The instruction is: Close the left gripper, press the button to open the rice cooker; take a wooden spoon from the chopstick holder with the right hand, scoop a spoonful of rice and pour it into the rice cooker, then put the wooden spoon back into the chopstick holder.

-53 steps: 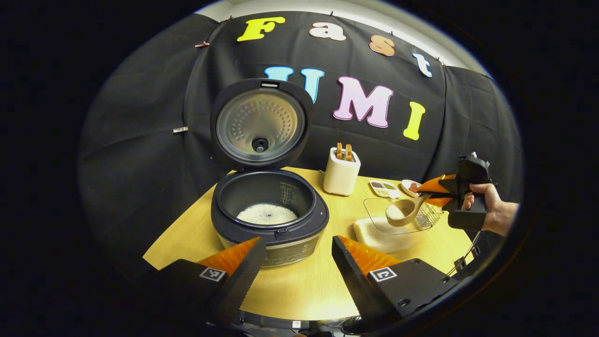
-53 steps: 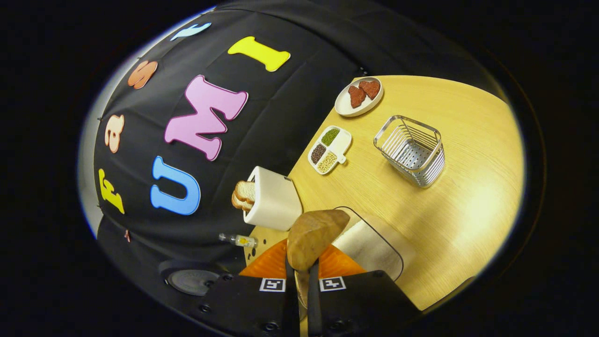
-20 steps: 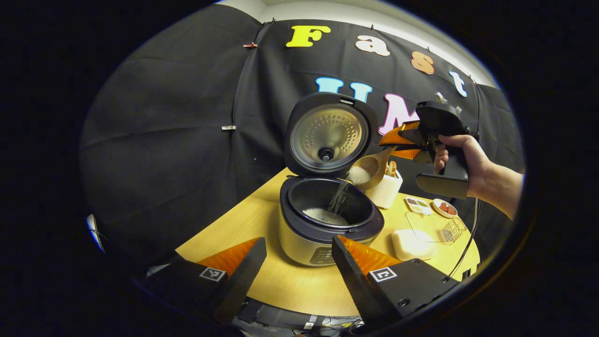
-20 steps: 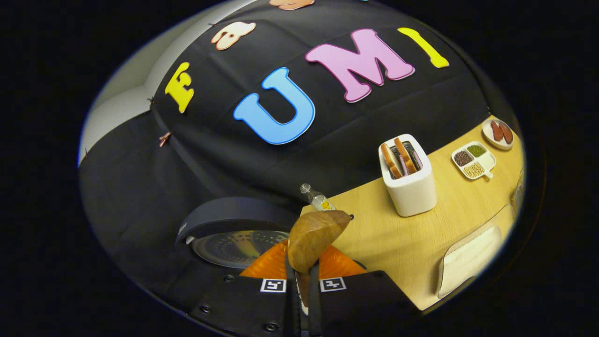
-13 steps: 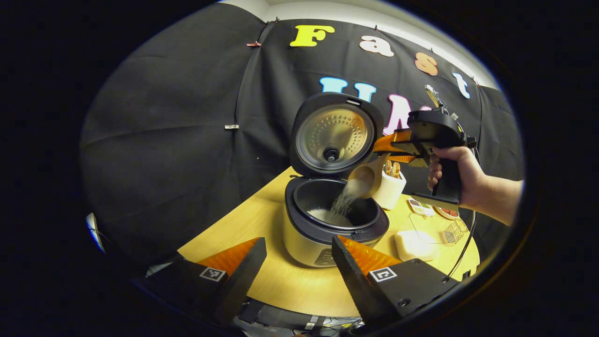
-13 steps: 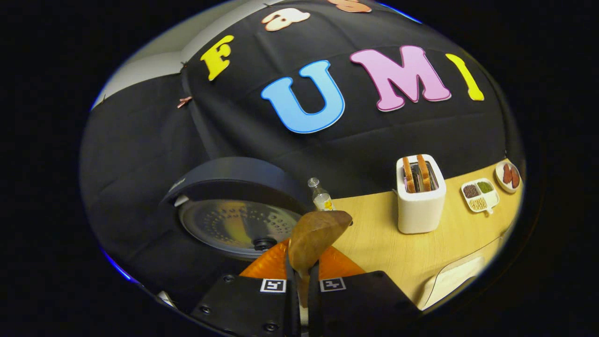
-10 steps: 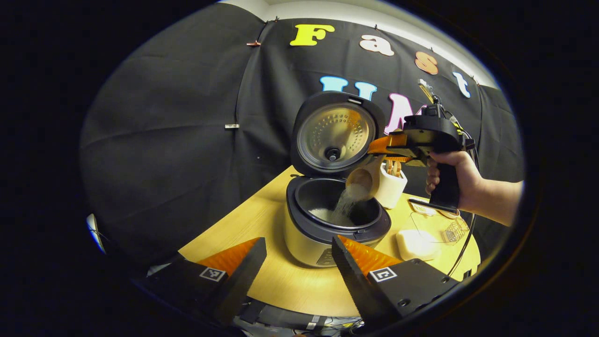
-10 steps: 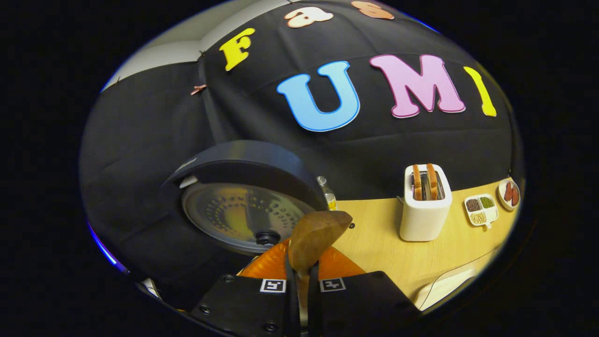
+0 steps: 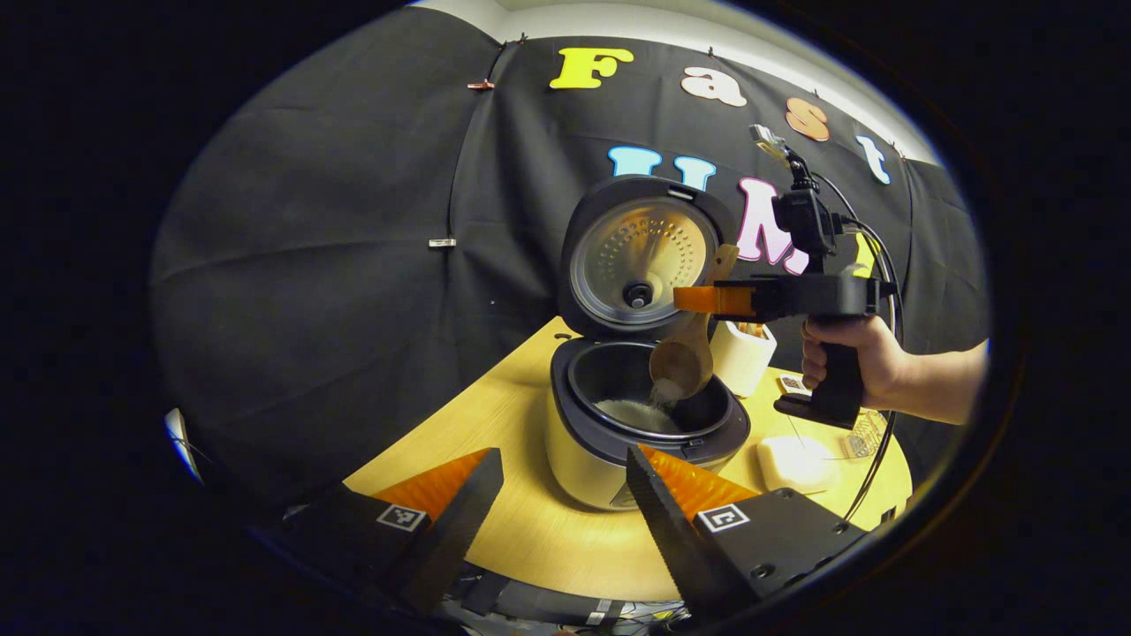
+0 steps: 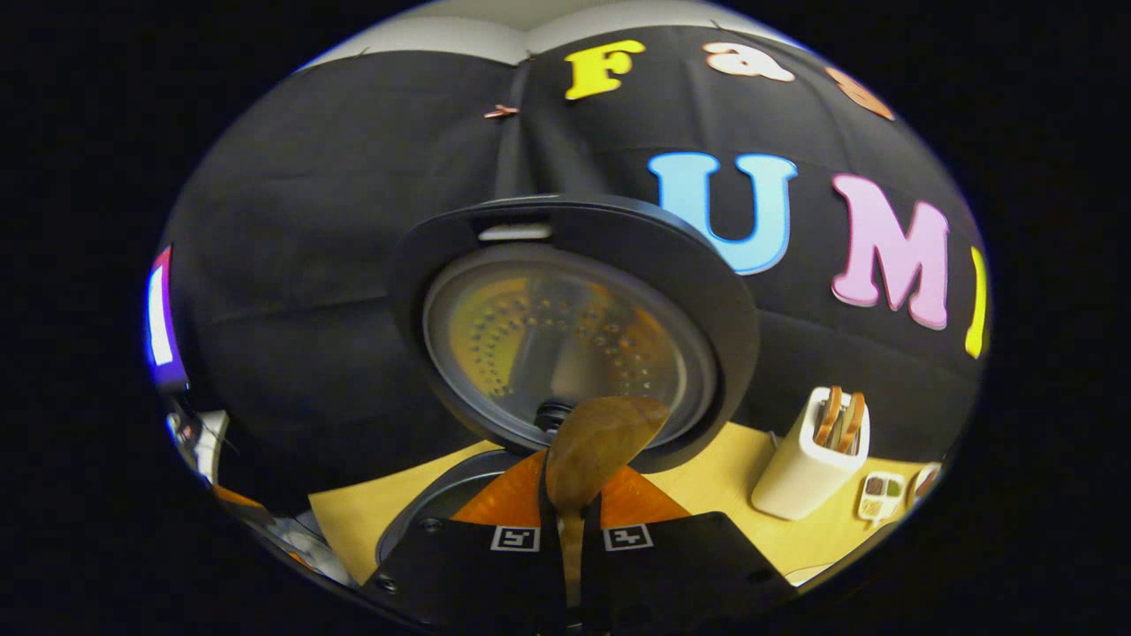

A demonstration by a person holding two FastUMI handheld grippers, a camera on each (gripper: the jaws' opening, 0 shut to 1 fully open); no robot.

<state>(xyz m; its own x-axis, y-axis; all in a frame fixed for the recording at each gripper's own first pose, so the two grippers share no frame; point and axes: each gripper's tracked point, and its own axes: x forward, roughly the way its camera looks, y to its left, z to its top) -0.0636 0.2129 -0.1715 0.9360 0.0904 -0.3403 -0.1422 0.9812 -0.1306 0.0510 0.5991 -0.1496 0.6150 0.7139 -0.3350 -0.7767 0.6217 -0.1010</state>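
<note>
wooden spoon (image 9: 682, 360) over rice cooker (image 9: 645, 424), no legible writing

cooker: black-lidded cream rice cooker (image 9: 618, 442) on round pale wooden worktop (image 9: 530, 530), lid up at back
spoon: round-bowled wooden spoon (image 9: 682, 362) over pot opening
toaster: white two-slot toaster (image 9: 740, 355) right of cooker, behind it
tub: clear rice tub (image 9: 795, 461) right of cooker, in front of toaster

The right claw (image 9: 685, 299) has swung level over the rice cooker (image 9: 641, 415), tipping the wooden spoon (image 9: 683, 358) bowl-down inside the pot's mouth; the falling rice (image 9: 664, 392) has thinned to a last trickle.
</note>
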